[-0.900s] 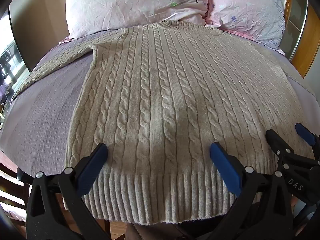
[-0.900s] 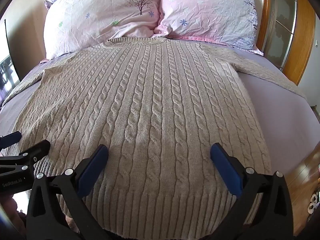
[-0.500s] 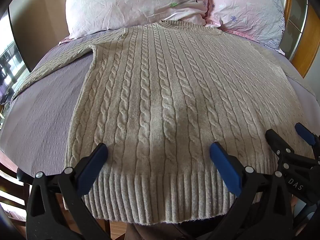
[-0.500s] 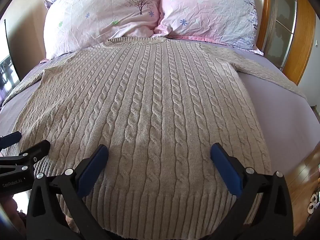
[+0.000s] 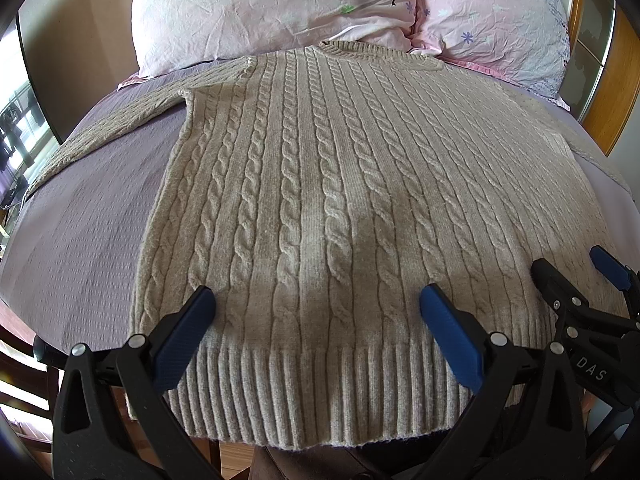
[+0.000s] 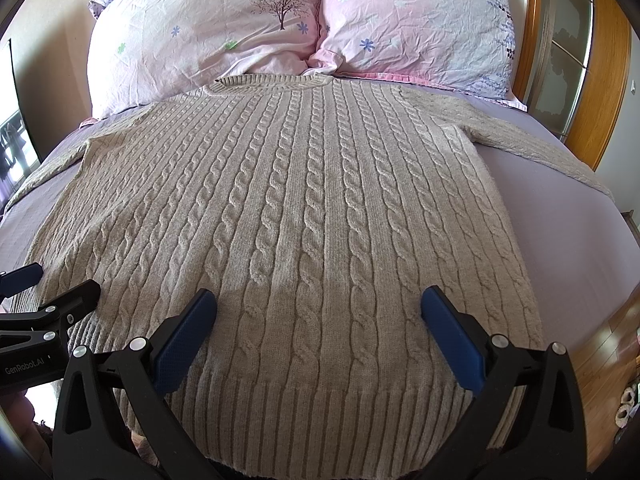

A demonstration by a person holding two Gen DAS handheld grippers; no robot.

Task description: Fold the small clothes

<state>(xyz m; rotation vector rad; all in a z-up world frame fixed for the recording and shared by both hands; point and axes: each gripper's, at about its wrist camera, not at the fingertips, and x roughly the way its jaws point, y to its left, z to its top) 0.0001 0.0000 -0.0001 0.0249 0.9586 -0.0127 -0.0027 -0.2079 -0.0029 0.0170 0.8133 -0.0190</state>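
Sweater (image 5: 340, 216): a beige cable-knit one lay flat and face up on the bed (image 5: 92, 216), covering most of the lilac sheet. Its collar sat at the head of the bed, touching the two pink floral pillows (image 6: 224, 36), and its ribbed hem hung slightly over the foot edge of the bed. One sleeve (image 5: 112, 128) stretched out toward the left edge of the bed, and the other sleeve (image 6: 532, 144) toward the right edge. The knit looked smooth, with no folds in it.

The left gripper (image 5: 318, 300) hovered over the hem near the sweater's left bottom corner. Its two blue-padded fingers (image 5: 184, 340) were spread wide apart and held nothing. The right gripper (image 6: 319, 300) hovered over the hem near the right bottom corner, its blue fingers (image 6: 452, 340) equally wide and also empty. The two grippers were side by side, each visible at the edge of the other's camera view.

A wooden headboard (image 6: 604, 92) rose at the far right corner of the bed, and wooden floor (image 6: 608, 360) showed beside the bed's right edge.
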